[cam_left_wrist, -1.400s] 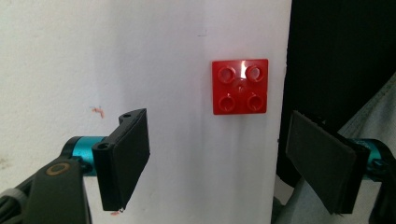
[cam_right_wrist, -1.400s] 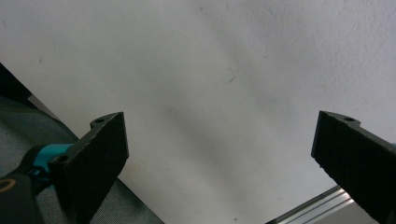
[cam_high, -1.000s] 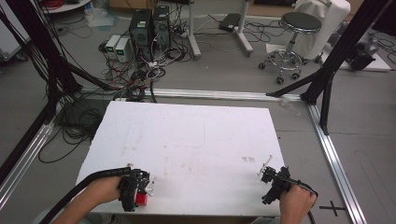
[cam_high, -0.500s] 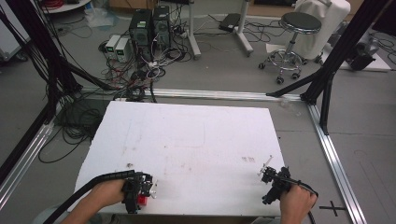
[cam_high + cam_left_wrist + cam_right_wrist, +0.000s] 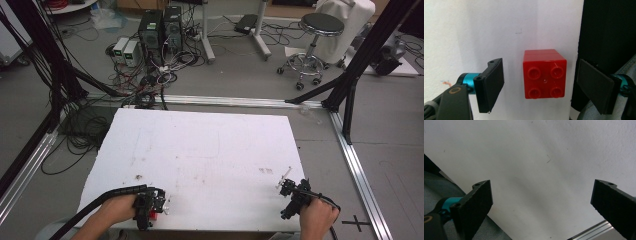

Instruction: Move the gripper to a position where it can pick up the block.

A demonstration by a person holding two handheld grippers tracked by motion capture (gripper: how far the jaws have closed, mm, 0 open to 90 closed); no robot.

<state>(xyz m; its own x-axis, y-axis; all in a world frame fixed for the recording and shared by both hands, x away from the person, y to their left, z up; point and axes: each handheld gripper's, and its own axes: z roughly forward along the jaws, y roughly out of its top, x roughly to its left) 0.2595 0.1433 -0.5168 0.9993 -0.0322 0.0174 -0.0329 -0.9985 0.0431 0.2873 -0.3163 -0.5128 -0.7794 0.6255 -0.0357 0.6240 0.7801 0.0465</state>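
While the white table [image 5: 210, 150] spreads bare in front of you, all the work sits at its near edge, so start from there; your left hand [image 5: 117, 210] holds the left gripper [image 5: 150, 210] at the near-left corner of the board, and your right hand [image 5: 317, 217] holds the right gripper [image 5: 292, 195] well apart from it at the near-right corner. The step in hand looks like the approach to a grasp: in the left gripper view the red brick [image 5: 544, 73] lies on the white surface, close to that near edge, between the two black jaws; the jaws stand apart, one on either side, and neither pad touches the plastic. Four round studs face the camera, and a seam across the brick's far part suggests two stacked pieces, though you cannot be sure of that. For the next move, I judge that you need to keep the brick centred between the pads, ease forward a little so that they flank its flat sides, then close squarely; an off-centre squeeze could twist it towards the table's edge. Your right gripper's jaws are spread wide over bare white surface and hold nothing; it looks idle for now.
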